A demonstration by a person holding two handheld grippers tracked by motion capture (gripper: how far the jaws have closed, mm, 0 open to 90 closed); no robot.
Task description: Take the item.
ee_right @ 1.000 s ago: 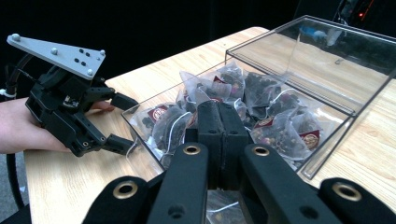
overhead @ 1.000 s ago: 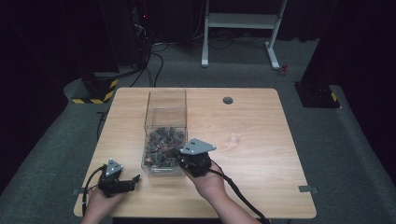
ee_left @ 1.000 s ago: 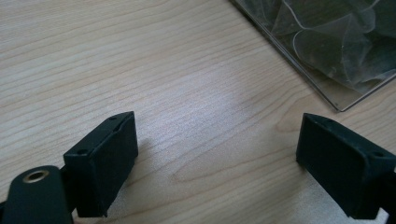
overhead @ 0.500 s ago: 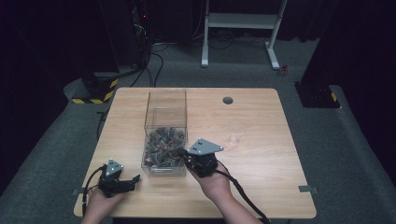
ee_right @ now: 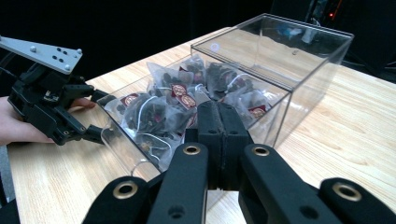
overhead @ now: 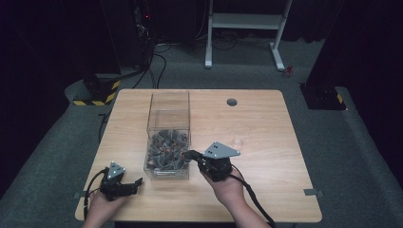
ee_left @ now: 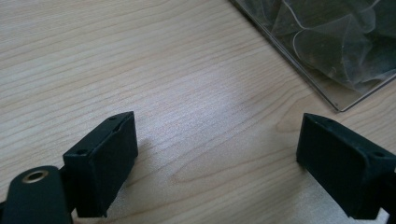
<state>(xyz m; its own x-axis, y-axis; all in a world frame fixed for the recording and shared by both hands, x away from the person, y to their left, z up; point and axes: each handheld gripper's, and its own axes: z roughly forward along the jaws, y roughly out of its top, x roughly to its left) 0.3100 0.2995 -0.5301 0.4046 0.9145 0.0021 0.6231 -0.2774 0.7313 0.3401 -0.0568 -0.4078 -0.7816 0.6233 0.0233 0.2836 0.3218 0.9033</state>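
My right gripper (ee_right: 218, 122) has its jaws pressed together, holding nothing, tips at the near rim of the clear box (overhead: 168, 114) of pyramid tea bags (ee_right: 163, 109) just ahead. My left gripper (overhead: 127, 186) gapes empty on the worktop (overhead: 266, 123), left of the box

The table (overhead: 266, 142) is pale wood with a fine matt grain. The box (ee_right: 280, 60) is clear, glossy plastic, and the tea bags (ee_right: 163, 107) inside are thin see-through mesh with small paper tags. The right gripper (ee_right: 218, 122) and left gripper (ee_left: 224, 154) are matt black plastic with brass-coloured rivets.
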